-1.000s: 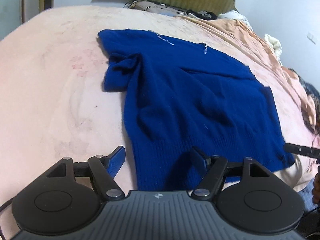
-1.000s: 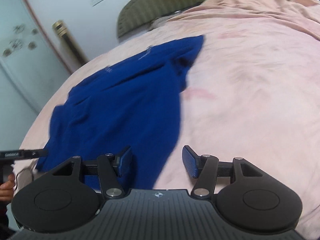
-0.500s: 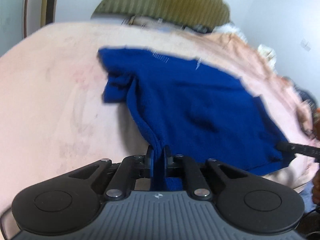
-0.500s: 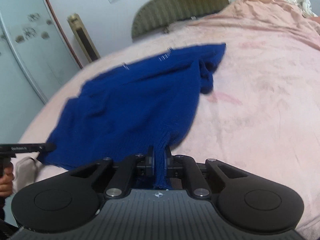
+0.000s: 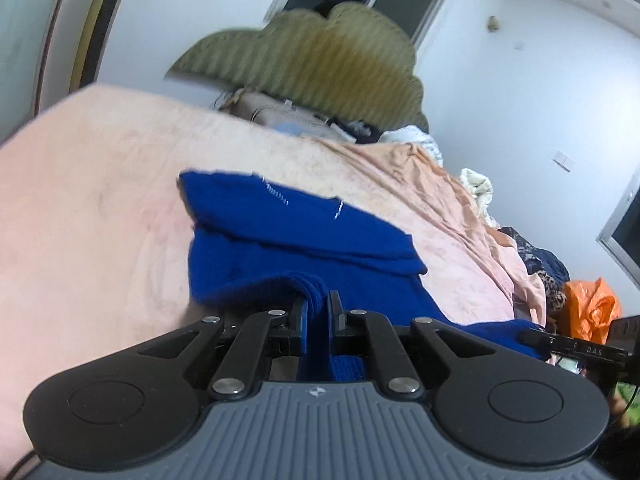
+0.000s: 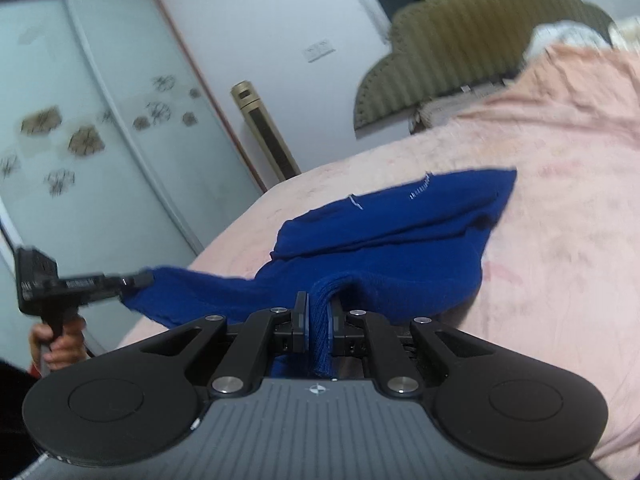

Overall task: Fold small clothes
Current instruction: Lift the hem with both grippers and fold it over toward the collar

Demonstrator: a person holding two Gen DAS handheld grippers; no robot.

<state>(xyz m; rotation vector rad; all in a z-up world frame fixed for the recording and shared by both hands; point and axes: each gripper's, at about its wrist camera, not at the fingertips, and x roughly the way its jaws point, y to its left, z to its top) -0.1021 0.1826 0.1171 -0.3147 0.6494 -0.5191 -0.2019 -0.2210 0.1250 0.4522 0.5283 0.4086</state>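
A dark blue knitted sweater [image 5: 304, 236] lies on a pink bed cover, its near hem lifted off the bed. My left gripper [image 5: 318, 306] is shut on one corner of that ribbed hem. In the right wrist view the same sweater [image 6: 404, 232] hangs up from the bed, and my right gripper [image 6: 318, 308] is shut on the other hem corner. The far part with the neckline still rests flat on the cover. Each gripper shows in the other's view at the side, with a hand [image 6: 60, 344] holding the left one.
The pink bed cover [image 5: 88, 208] spreads wide to the left and far side. An olive padded headboard [image 5: 320, 60] stands behind, with loose items at its foot. Crumpled clothes and an orange bag [image 5: 592, 308] sit at the right. A wardrobe [image 6: 92, 120] and a gold column stand beyond the bed.
Both grippers went from open to shut on the sweater's hem, then rose and tipped up, lifting the near edge off the bed so the sweater drapes back toward the neckline.
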